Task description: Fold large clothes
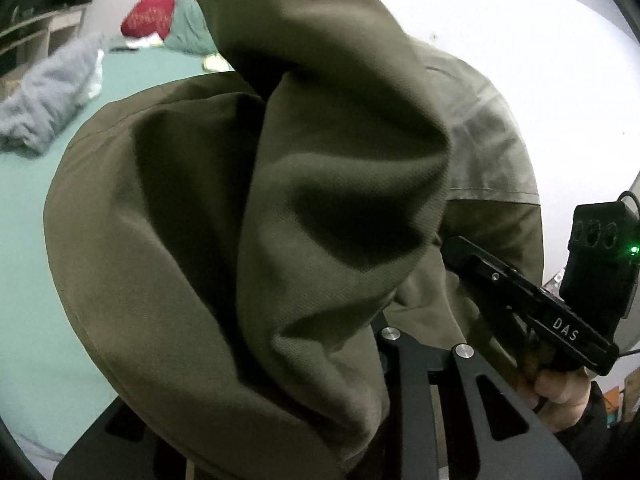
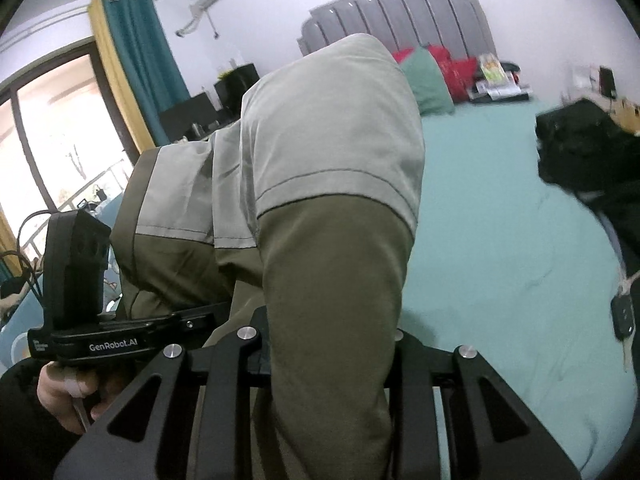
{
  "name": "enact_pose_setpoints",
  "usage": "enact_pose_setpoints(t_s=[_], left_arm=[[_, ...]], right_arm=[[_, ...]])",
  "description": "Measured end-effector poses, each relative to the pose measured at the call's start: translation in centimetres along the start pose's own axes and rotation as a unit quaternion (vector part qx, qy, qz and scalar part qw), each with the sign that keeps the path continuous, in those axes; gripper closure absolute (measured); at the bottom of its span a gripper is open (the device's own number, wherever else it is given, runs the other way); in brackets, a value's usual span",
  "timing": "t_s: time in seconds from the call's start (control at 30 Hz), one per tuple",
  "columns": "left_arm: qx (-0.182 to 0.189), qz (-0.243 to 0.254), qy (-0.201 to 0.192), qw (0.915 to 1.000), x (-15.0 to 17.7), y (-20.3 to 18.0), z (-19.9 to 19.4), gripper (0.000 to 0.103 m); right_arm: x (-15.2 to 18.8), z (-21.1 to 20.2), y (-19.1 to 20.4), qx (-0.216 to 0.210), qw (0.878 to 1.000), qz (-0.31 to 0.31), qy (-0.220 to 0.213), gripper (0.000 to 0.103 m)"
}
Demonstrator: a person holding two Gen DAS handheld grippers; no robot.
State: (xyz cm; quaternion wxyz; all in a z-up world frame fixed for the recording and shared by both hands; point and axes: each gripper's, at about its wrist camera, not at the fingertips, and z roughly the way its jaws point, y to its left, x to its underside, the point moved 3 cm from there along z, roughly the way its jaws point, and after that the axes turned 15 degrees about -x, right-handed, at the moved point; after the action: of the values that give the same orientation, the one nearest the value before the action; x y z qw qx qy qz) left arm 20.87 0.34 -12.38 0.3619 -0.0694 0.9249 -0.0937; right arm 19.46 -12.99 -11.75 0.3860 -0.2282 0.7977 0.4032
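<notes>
The large olive-green garment with pale grey-green panels hangs in the air above the bed's teal sheet, bunched and draped over both tools, so most of its shape is hidden.

The left gripper is clamped on a thick fold of the olive cloth; its jaws are buried under the fabric. The right gripper likewise pinches a sleeve-like tube of olive cloth that rises straight out from between its jaws and ends in a pale panel.

The 2 grips sit close together, side by side, each tool visible in the other's view. The garment's long axis seems to run away from both grippers toward the headboard end of the bed, so neither hand is clearly nearer. Spreading it would probably call for drawing the 2 grips apart before lowering it onto the sheet.
</notes>
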Motion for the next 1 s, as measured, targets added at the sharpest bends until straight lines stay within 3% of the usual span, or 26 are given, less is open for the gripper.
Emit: enact_pose_setpoints(t_s=[0.13,0.33,0.67,0.97,1.0], left_arm=[[-0.009,-0.009,-0.023,0.9997,-0.4,1.2,-2.7,0.076],[-0.028,-0.036,-0.058,0.9973,-0.3,6.9,-7.0,0.076],[-0.092,-0.065,-0.085,0.9899,-0.7,20.0,-13.2,0.076],[-0.151,-0.091,-0.082,0.9808,-0.3,31.2,-16.2,0.075],[-0.157,-0.092,-0.081,0.9800,-0.9,31.2,-15.2,0.075]], right_arm=[[-0.9,0.7,2.9,-0.009,1.000,-0.016,-0.006,0.076],[-1.4,3.5,7.2,-0.032,0.998,-0.045,-0.009,0.076],[-2.3,13.4,15.9,-0.092,0.993,-0.067,-0.003,0.076],[-1.7,22.4,21.7,-0.138,0.988,-0.063,0.014,0.076],[-1.6,23.3,22.1,-0.142,0.988,-0.060,0.016,0.076]])
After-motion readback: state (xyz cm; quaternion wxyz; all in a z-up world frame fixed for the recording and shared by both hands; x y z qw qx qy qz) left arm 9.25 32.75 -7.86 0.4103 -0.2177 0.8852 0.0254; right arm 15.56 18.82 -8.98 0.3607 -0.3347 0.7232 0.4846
